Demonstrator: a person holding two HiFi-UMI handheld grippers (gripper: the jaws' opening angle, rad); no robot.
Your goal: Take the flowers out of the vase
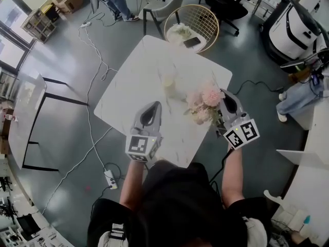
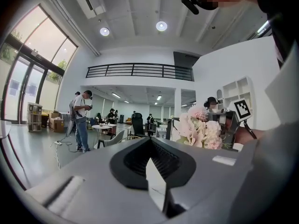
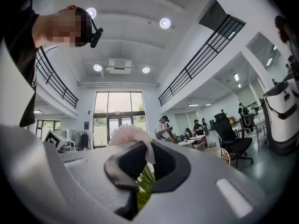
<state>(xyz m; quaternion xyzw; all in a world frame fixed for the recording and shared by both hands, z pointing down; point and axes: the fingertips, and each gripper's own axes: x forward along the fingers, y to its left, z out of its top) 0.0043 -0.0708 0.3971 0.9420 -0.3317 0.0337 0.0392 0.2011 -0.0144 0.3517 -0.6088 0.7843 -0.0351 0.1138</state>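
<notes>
A bunch of pale pink flowers hangs over the right part of the white table. My right gripper is shut on it, and in the right gripper view green stems run between the jaws of the right gripper with a bloom above them. A pale glass vase stands apart, near the table's middle. My left gripper hovers over the table's near side, shut with nothing in it. From the left gripper the flowers show to the right.
A round wire chair with a dark phone on it stands behind the table, beside a grey chair. A power strip and cables lie on the floor at left. A seated person is at right.
</notes>
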